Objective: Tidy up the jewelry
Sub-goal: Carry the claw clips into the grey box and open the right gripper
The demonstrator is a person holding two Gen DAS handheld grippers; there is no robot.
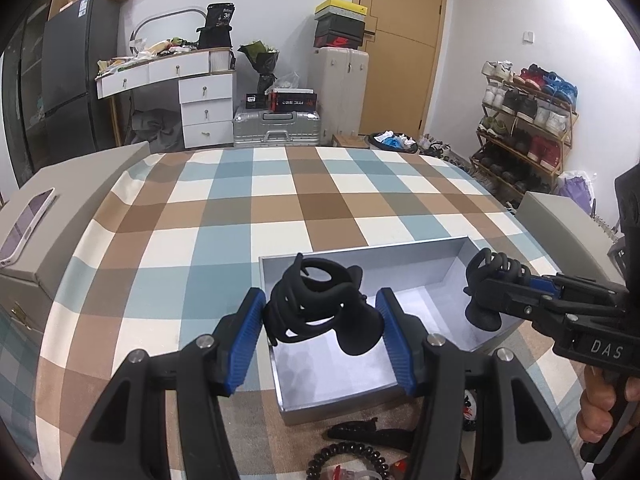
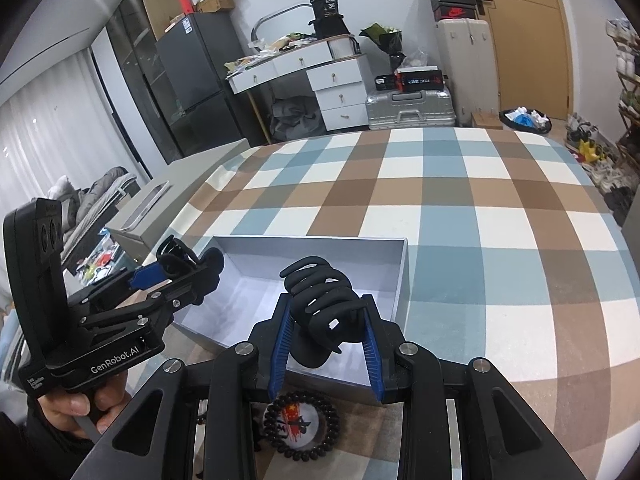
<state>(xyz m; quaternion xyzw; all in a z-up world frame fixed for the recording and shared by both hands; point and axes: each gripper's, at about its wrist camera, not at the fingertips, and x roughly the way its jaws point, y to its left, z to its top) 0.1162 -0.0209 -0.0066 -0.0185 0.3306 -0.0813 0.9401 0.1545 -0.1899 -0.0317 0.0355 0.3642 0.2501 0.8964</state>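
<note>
Both grippers loaded: left gripper [image 1: 322, 316] clamped on black claw clip [image 1: 316, 304], right gripper [image 2: 326, 320] clamped on second black claw clip [image 2: 320, 308]. Clips hang above open grey box [image 1: 360, 254] on checked cloth [image 1: 280, 192]. Beaded bracelet [image 2: 300, 424], coiled hair tie [image 1: 348, 458] on cloth near box front.

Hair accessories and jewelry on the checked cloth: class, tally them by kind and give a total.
Black claw clips held over the grey box: 2
Flat black hair clip: 1
Spiral hair tie: 1
Bead bracelet: 1
Total: 5
</note>
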